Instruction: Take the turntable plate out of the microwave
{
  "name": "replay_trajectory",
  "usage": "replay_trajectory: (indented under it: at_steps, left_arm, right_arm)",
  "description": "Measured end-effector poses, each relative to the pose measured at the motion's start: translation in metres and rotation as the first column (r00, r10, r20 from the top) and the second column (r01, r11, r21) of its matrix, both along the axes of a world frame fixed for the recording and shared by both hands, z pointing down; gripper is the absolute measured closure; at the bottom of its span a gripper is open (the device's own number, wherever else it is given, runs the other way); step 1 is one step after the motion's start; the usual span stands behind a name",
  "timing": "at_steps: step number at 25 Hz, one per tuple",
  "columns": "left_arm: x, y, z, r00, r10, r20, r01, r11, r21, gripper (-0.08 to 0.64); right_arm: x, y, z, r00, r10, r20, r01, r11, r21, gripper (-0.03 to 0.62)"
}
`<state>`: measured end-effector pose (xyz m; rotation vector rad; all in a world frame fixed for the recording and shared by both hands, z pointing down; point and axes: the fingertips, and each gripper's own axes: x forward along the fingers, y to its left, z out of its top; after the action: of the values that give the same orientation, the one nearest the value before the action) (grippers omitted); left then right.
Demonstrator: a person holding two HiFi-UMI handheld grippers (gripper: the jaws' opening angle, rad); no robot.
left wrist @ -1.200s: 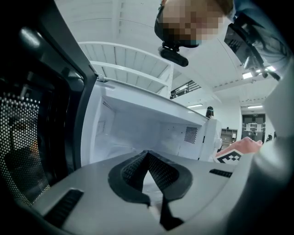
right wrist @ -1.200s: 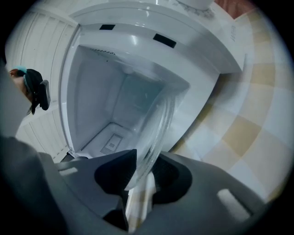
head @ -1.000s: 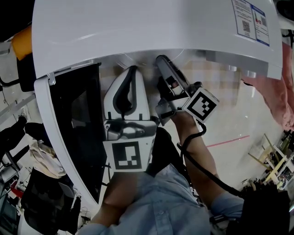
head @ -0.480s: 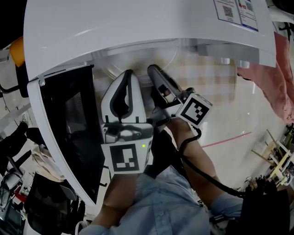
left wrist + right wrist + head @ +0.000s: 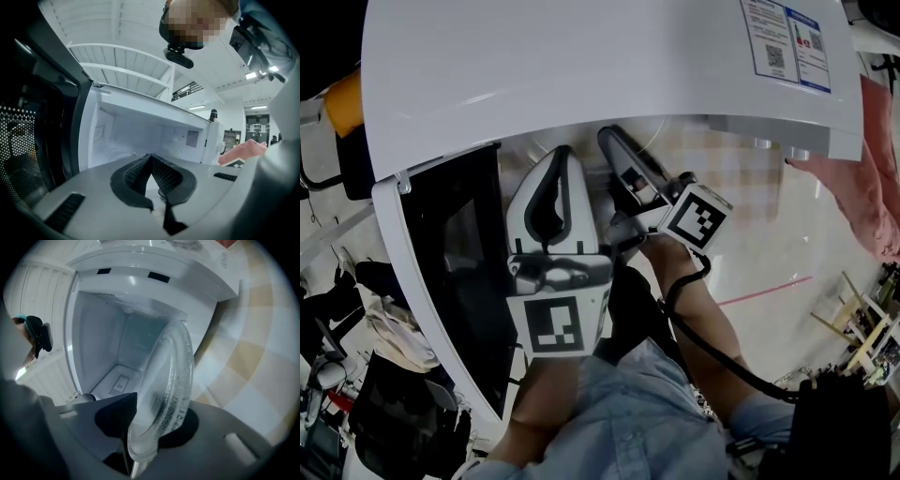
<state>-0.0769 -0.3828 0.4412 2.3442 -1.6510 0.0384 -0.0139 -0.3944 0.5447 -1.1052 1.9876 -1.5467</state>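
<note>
Head view: one microwave [image 5: 581,66] is standing with its door [image 5: 450,281] hanging open at 8 o'clock. Less of the single turntable plate [image 5: 652,134] is showing under its top than half a second ago.

Left gripper view: the left gripper [image 5: 151,159] is holding its fingers together on nothing.

Right gripper view: the right gripper [image 5: 154,418] has just been opening its fingers wide. The plate is lying between them, reaching toward 12 o'clock before the cavity.

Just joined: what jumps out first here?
The clear glass turntable plate sits between the jaws of the right gripper, which have just been opening, at the mouth of the white microwave. Its door hangs open at left, and the left gripper, shut and empty, points into the cavity beside it.
</note>
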Motion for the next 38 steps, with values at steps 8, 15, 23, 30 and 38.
replay_trajectory:
  at_steps: [8,15,23,30,38]
  left_arm:
    - [-0.007,-0.003,-0.005,1.000,-0.008,0.004,0.008,1.000,0.004,0.554]
    - [-0.006,0.005,-0.008,1.000,-0.005,0.009,0.005,1.000,0.011,0.554]
    - [0.006,0.030,-0.010,1.000,0.007,0.015,-0.007,1.000,0.015,0.554]
    - [0.022,0.054,-0.012,0.999,0.024,0.021,-0.025,0.999,0.034,0.554]
    - [0.035,0.090,-0.009,0.999,0.043,0.015,-0.044,0.998,0.038,0.554]
  right_arm:
    - [-0.004,-0.007,0.001,0.998,-0.025,0.051,0.024,0.999,0.022,0.534]
    - [0.002,0.002,-0.011,0.977,0.003,0.212,-0.013,0.999,0.045,0.558]
    - [0.009,0.030,-0.017,0.967,-0.012,0.254,0.000,0.999,0.047,0.558]
    - [0.029,0.061,-0.014,0.964,0.002,0.267,-0.014,0.999,0.043,0.558]
    - [0.043,0.101,-0.011,0.963,0.021,0.267,-0.033,0.999,0.041,0.558]
